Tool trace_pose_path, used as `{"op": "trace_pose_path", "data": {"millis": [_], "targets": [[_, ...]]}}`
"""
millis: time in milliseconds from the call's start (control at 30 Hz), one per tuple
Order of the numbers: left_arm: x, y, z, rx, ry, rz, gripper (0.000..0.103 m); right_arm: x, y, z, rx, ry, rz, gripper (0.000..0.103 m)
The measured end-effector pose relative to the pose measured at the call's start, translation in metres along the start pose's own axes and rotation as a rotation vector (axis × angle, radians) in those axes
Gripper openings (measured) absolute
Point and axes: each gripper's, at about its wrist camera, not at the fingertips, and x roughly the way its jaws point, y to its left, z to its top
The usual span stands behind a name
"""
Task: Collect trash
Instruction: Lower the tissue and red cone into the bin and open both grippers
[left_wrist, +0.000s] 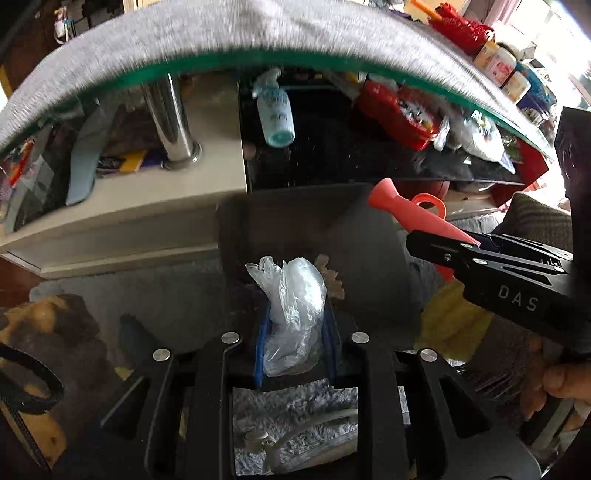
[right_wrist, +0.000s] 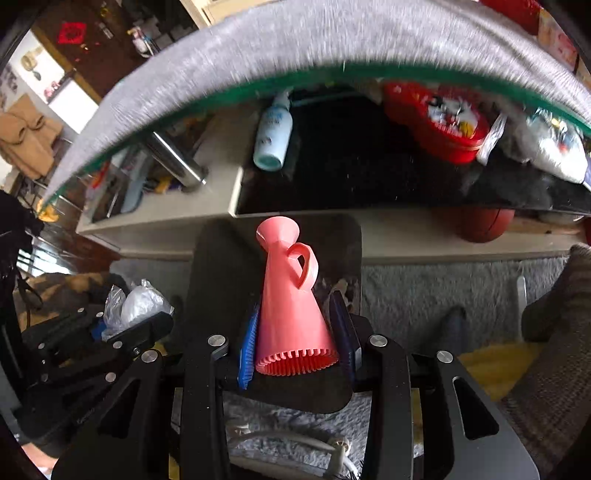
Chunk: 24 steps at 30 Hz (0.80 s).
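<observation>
My left gripper (left_wrist: 293, 325) is shut on a crumpled clear plastic bag (left_wrist: 291, 306) and holds it over a dark grey bin (left_wrist: 258, 225) on the floor. My right gripper (right_wrist: 297, 332) is shut on a pink cone-shaped plastic jug (right_wrist: 291, 295) with a loop handle and also holds it over the bin (right_wrist: 221, 266). The right gripper (left_wrist: 443, 247) with the jug (left_wrist: 406, 210) shows at the right of the left wrist view. The left gripper (right_wrist: 122, 325) with the bag (right_wrist: 133, 302) shows at the left of the right wrist view.
A glass tabletop with a grey cloth (left_wrist: 221, 40) arches above. On the shelf below it lie a light blue bottle (left_wrist: 275, 110), a red tin (left_wrist: 402, 110) and packets. A basketball (right_wrist: 480, 225) sits under the shelf. Grey shaggy carpet (right_wrist: 424, 291) covers the floor.
</observation>
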Motion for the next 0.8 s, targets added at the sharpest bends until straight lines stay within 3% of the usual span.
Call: {"op": "trace_pose_path", "data": {"millis": [400, 467, 567, 600, 733, 800], "targets": [[0.012, 0.006, 0.007, -0.010, 0.018, -0.003, 0.028, 0.016, -0.001, 0.015, 0.012, 0.029, 0.000, 0.039], [0.011, 0.007, 0.009, -0.017, 0.022, -0.002, 0.031, 0.015, -0.003, 0.018, 0.021, 0.024, -0.003, 0.046], [0.006, 0.008, 0.011, -0.017, 0.011, 0.011, 0.046, 0.006, -0.007, 0.021, 0.029, -0.001, -0.024, 0.060], [0.003, 0.008, 0.012, -0.018, 0.001, 0.017, 0.055, 0.001, -0.009, 0.023, 0.030, -0.014, -0.033, 0.062], [-0.019, 0.008, 0.017, -0.017, -0.059, 0.037, 0.088, -0.028, -0.014, 0.028, 0.030, -0.092, -0.086, 0.087], [-0.030, 0.007, 0.020, -0.017, -0.089, 0.045, 0.095, -0.042, -0.016, 0.031, 0.035, -0.131, -0.093, 0.097]]}}
